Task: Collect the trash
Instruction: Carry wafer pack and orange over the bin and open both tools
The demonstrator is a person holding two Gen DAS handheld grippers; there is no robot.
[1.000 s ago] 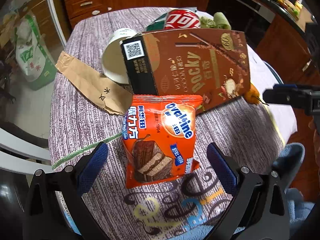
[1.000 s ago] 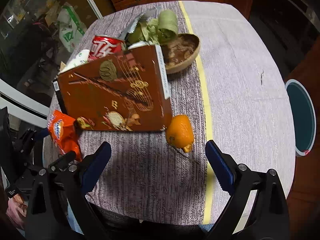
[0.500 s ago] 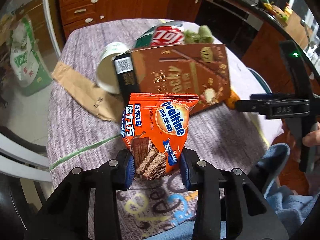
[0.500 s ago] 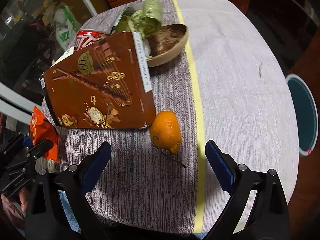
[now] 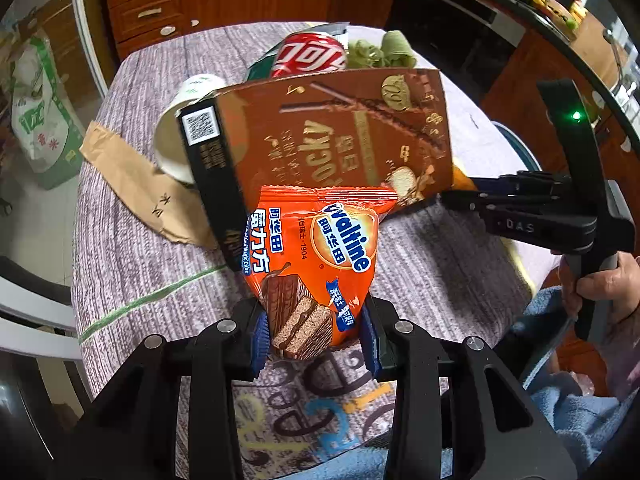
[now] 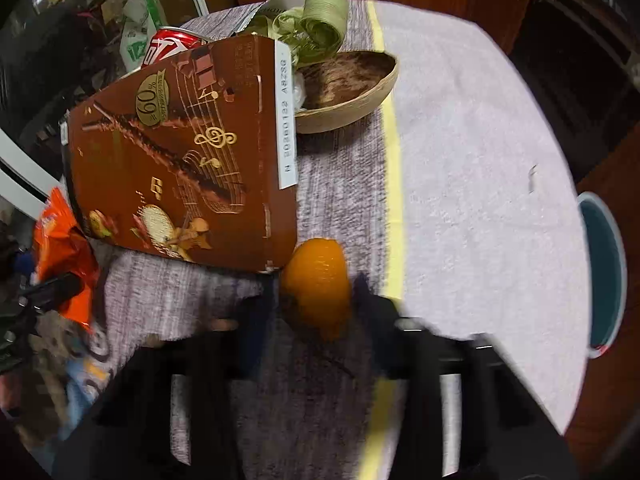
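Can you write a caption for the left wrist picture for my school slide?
Left gripper pinches an orange Ovaltine snack packet above the table, with a brown Pocky box behind it.

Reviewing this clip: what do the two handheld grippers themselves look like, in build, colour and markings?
Both are black plastic linkage frames. The left gripper has silver pivot bolts and ribbed blue pads on its fingers. The right gripper, seen from the left wrist view, bears raised "DAS" lettering, a lit green indicator and a black handle. No sleeve shows.
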